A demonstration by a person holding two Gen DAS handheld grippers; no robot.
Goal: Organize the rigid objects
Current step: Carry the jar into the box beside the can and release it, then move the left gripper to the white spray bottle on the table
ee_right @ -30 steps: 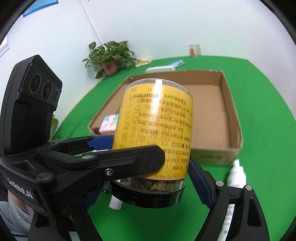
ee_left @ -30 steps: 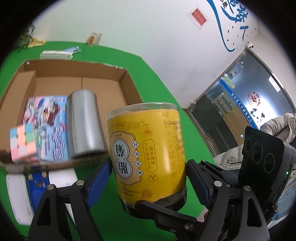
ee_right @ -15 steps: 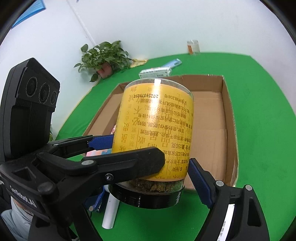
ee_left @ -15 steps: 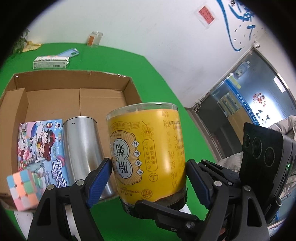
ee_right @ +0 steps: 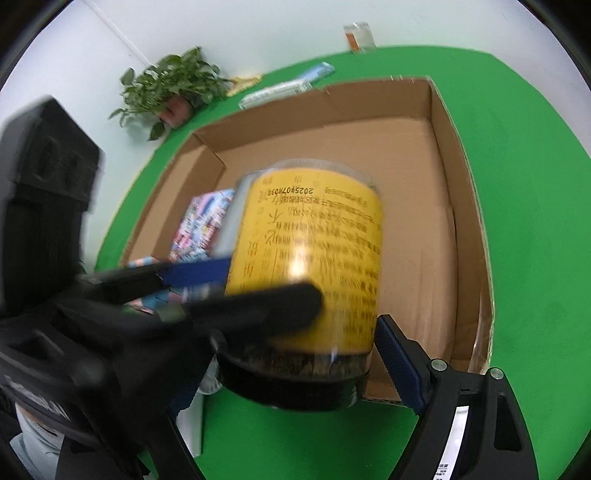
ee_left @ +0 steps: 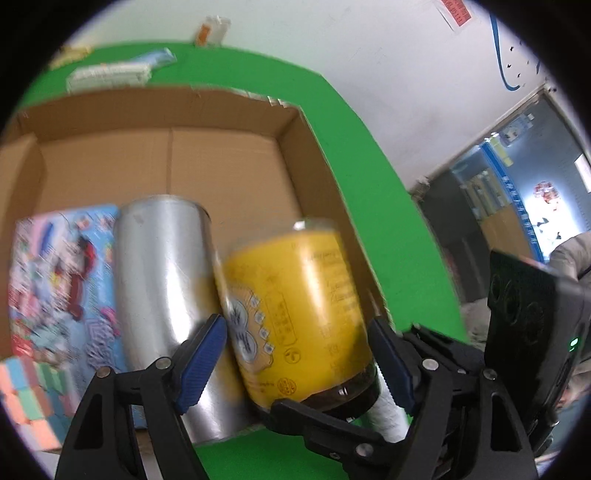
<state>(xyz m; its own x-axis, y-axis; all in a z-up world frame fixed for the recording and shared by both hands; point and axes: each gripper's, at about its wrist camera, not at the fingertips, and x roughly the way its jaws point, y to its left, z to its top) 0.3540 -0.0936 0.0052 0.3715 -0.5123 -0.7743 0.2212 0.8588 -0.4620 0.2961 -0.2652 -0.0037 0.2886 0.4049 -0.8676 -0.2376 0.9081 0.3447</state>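
Note:
A yellow-labelled jar (ee_left: 295, 317) with a black lid is held tilted over the cardboard box (ee_left: 229, 155), right of a silver tin (ee_left: 166, 280). My left gripper (ee_left: 295, 362) stands around the jar with its blue pads (ee_left: 201, 360) wide of it. The finger of my right gripper (ee_left: 325, 424) crosses under the jar's lid. In the right wrist view the jar (ee_right: 310, 266) sits between the right gripper's (ee_right: 306, 332) fingers, and the left gripper's finger (ee_right: 258, 310) lies across its front. The right gripper's left finger is hidden.
In the box lie a colourful picture box (ee_left: 62, 280) and a pastel cube (ee_left: 26, 395). A potted plant (ee_right: 173, 88), a flat white pack (ee_right: 273, 94) and a small bottle (ee_right: 356, 35) are on the green table behind the box. A white bottle (ee_left: 386, 413) lies near the box's front.
Both grippers have carried the jar forward and down over the box. The jar now tilts and sits next to the silver tin. The views are motion-blurred.

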